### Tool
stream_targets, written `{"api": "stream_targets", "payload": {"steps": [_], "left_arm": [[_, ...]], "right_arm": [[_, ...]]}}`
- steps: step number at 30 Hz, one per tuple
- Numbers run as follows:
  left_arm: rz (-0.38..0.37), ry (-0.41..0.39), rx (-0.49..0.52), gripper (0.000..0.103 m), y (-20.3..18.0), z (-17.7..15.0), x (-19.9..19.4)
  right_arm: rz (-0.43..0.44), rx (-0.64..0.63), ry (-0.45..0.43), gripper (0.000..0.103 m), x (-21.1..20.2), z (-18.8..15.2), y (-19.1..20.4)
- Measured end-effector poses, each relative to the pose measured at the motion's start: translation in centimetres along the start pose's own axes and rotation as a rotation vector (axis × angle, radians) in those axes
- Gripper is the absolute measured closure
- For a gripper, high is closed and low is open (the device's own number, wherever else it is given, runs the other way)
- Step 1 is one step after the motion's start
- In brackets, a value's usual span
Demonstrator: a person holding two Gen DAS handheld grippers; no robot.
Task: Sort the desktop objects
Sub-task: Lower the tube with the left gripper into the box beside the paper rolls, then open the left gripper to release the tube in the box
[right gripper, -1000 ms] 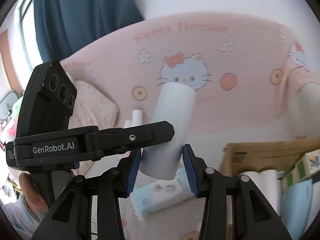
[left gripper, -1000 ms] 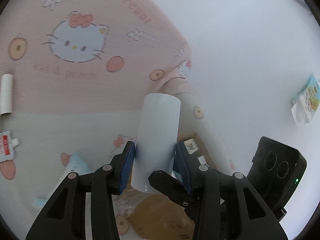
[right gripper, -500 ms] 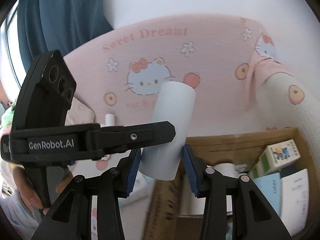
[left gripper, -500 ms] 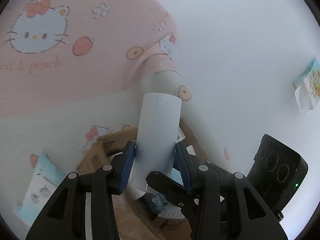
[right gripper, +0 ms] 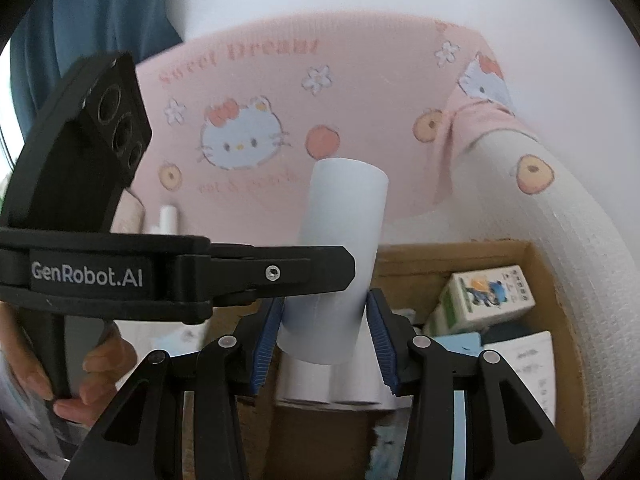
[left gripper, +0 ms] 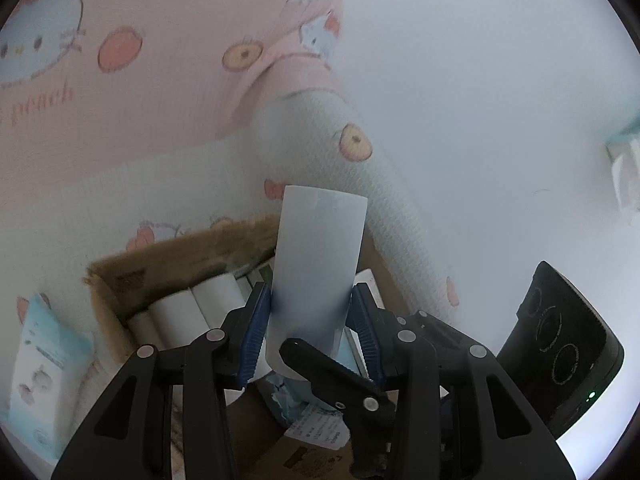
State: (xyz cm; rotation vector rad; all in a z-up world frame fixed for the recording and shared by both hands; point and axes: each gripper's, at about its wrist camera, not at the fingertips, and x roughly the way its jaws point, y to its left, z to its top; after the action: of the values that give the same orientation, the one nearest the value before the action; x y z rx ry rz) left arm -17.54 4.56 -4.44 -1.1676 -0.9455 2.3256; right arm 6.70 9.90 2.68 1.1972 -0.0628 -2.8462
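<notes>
A white paper roll stands between the blue pads of my left gripper, which is shut on its lower half. In the right wrist view the same roll leans slightly and my right gripper is shut on its lower end. Each gripper crosses the other's view: a right finger passes under the roll, a left finger lies across its side. The roll hangs above an open cardboard box that holds several white rolls.
The box lies on pink cartoon-cat bedding and also holds a printed carton and paper packets. A blue tissue pack lies left of it. A hand grips the left gripper's handle.
Both grippers carried the roll across the bedding to above the cardboard box; the box and its contents now fill the lower part of both views. The grip on the roll looks the same.
</notes>
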Motion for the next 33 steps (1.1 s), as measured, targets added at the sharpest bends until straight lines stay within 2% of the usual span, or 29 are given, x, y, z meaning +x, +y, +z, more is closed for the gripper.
{"api": "stream_targets", "payload": {"steps": [5,10,16,20,22,24,28,31,32,33], "left_arm": [[-0.015,0.061,-0.056,0.057,0.3,-0.6,1.8],[-0.008,0.111,-0.067,0.057,-0.1,-1.3,3.6],[-0.010,0.159,-0.094,0.059,0.3,-1.5,5.7],[-0.036,0.203,-0.183,0.060,2.1,-1.6,7.2],[-0.014,0.204,-0.152,0.060,1.8,-1.7,7.3],[0.022,0.199,-0.113,0.063,1.4,-1.7,7.4],[0.037,0.223,-0.158,0.070,2.0,-1.4,8.0],[0.066,0.226,-0.142,0.073,1.8,-1.2,8.2],[0.072,0.225,-0.128,0.076,1.7,-1.2,8.1],[0.087,0.223,-0.122,0.087,1.8,-1.2,8.1]], "right_arm": [[-0.034,0.010,0.080,0.061,1.4,-0.7,-1.4],[-0.019,0.030,0.144,0.061,2.5,-1.8,-2.9],[-0.065,-0.014,0.191,0.061,3.4,-2.4,-3.4],[-0.060,0.000,0.243,0.062,4.4,-2.6,-4.2],[-0.062,-0.003,0.273,0.062,4.9,-2.8,-4.2],[-0.069,-0.013,0.277,0.062,5.2,-2.8,-4.2],[-0.080,-0.006,0.310,0.062,5.9,-2.6,-4.5],[-0.084,-0.006,0.341,0.062,6.5,-2.8,-4.8],[-0.083,-0.009,0.345,0.062,6.5,-2.8,-4.8],[-0.087,-0.011,0.349,0.062,6.5,-2.8,-4.8]]}}
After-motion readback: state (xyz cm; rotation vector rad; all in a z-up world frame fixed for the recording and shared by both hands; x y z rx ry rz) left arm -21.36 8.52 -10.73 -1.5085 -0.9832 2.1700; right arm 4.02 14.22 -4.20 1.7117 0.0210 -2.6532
